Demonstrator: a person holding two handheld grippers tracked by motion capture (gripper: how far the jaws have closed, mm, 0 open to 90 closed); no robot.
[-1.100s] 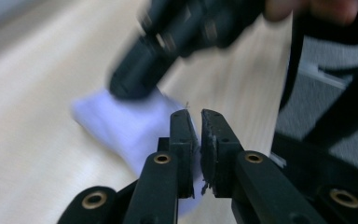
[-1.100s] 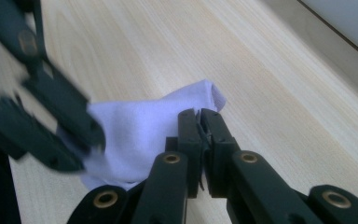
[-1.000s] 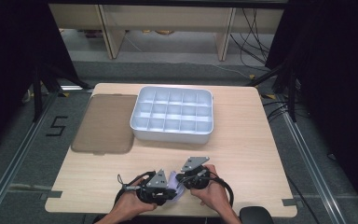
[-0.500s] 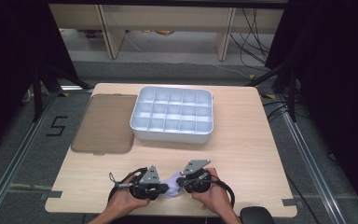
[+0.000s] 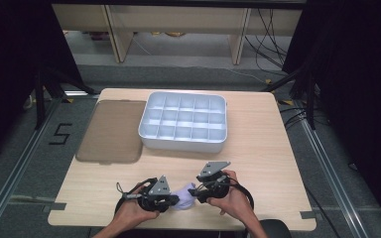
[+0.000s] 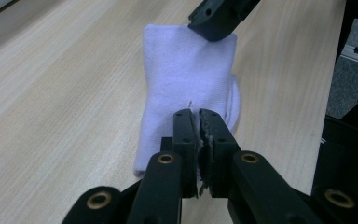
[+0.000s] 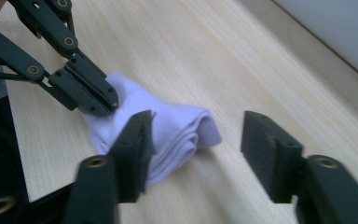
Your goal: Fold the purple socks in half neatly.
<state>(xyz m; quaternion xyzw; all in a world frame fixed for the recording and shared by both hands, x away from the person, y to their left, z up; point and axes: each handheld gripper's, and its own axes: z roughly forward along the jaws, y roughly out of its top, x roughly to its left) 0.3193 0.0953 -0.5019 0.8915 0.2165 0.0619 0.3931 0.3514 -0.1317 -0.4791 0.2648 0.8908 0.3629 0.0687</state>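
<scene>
A folded pale lilac cloth [image 5: 182, 193] lies on the wooden table [image 5: 258, 158] near its front edge, between the two hand-held grippers. My left gripper [image 6: 195, 114] is shut, its tips pinching the cloth's [image 6: 186, 70] near end. The right gripper view shows that left gripper [image 7: 109, 100] biting the cloth's [image 7: 177, 123] far end. My right gripper [image 7: 198, 128] stands open, one jaw over the cloth's folded end and the other over bare wood. In the high view the left gripper [image 5: 176, 200] and right gripper [image 5: 194, 192] meet at the cloth.
A white tray with several empty compartments [image 5: 183, 144] stands at the middle back of the table. A flat brown lid [image 5: 111, 131] lies to its left. Bare wood lies between the tray and the hands. The table's front edge is just below the grippers.
The left gripper drifted slightly left, then came back toward the cloth. The right gripper has barely moved. A little more cloth shows between the two grippers.
</scene>
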